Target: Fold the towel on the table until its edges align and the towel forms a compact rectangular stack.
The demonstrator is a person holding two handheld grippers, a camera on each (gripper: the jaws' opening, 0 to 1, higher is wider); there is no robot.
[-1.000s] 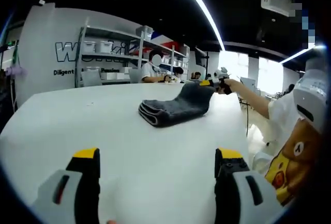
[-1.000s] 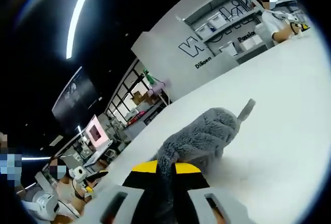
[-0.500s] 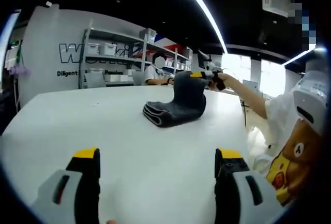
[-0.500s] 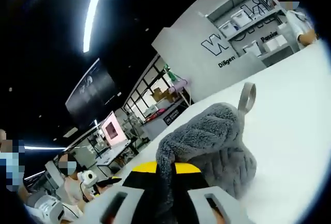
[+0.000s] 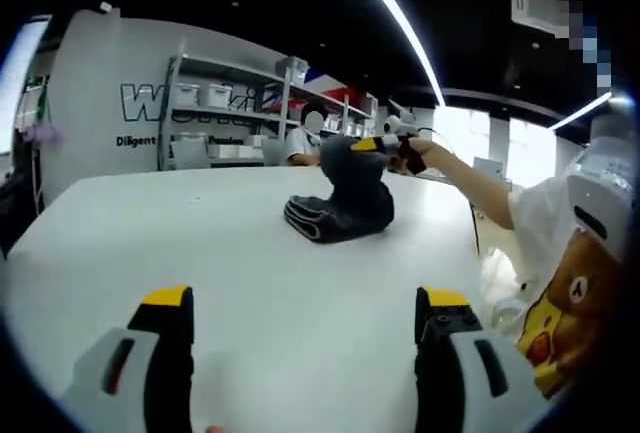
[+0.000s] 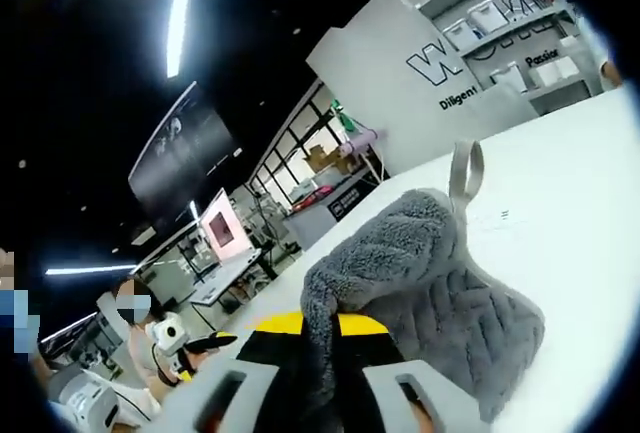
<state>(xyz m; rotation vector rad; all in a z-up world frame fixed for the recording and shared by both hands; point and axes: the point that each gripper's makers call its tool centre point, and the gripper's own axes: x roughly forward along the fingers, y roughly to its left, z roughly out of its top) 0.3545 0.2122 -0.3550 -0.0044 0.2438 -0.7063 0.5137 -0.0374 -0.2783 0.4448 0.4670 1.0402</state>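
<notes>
Grey towel (image 5: 340, 208) partly folded, far on the white table (image 5: 200, 253), layered edges toward the near left; right end lifted upright, pinched in right gripper (image 5: 385, 145); hanging loop (image 6: 462, 173) pointing up; left gripper (image 5: 300, 328) spread wide, holding nothing, low and near.
</notes>
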